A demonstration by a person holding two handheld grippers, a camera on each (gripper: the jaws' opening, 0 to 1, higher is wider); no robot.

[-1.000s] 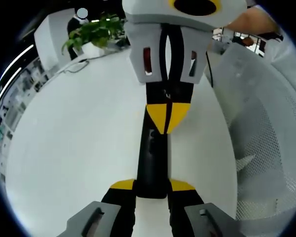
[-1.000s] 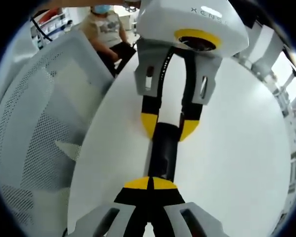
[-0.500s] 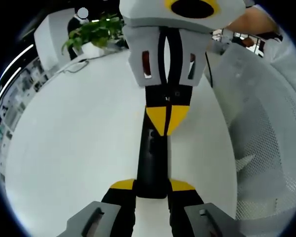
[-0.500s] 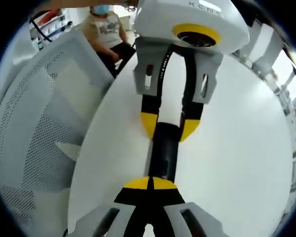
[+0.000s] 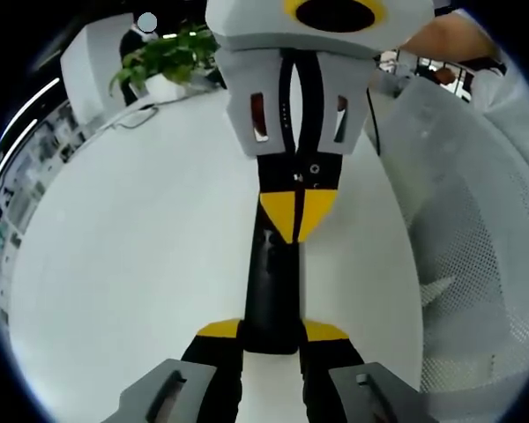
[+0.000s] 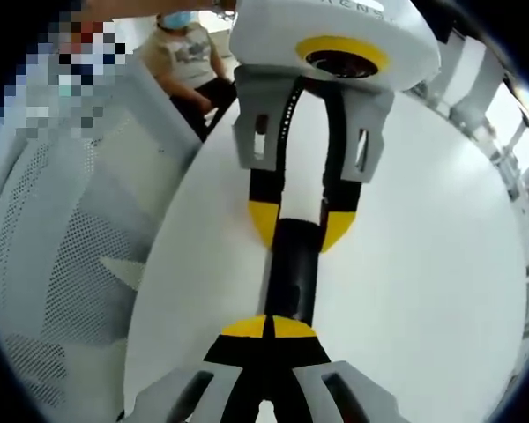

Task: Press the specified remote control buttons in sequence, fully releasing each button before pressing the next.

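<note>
Plainly, the left hand-held gripper (image 5: 271, 339) is rising from six o'clock in the left gripper view, its yellow-tipped jaws standing part open and closing on the near end of the black remote control (image 5: 273, 286), which is lying lengthwise on the white worktop (image 5: 132, 256) and running toward twelve o'clock. At the far end of the remote, the right hand-held gripper (image 5: 297, 216) is coming down from twelve o'clock, its yellow tips drawn together into one point that is resting on the remote's top face. A green plant (image 5: 167, 57) is sitting at eleven o'clock, and a white mesh chair (image 5: 476, 264) is standing at three o'clock beside the worktop.

In the right gripper view, the mesh chair (image 6: 62, 256) is lying at nine o'clock and a seated person (image 6: 189, 57) at eleven. The right hand-held gripper (image 6: 270, 328) is showing its tips pressed together over the remote control (image 6: 293, 273), while the left hand-held gripper (image 6: 301, 231) at twelve o'clock is gripping the other end between its spread jaws.
</note>
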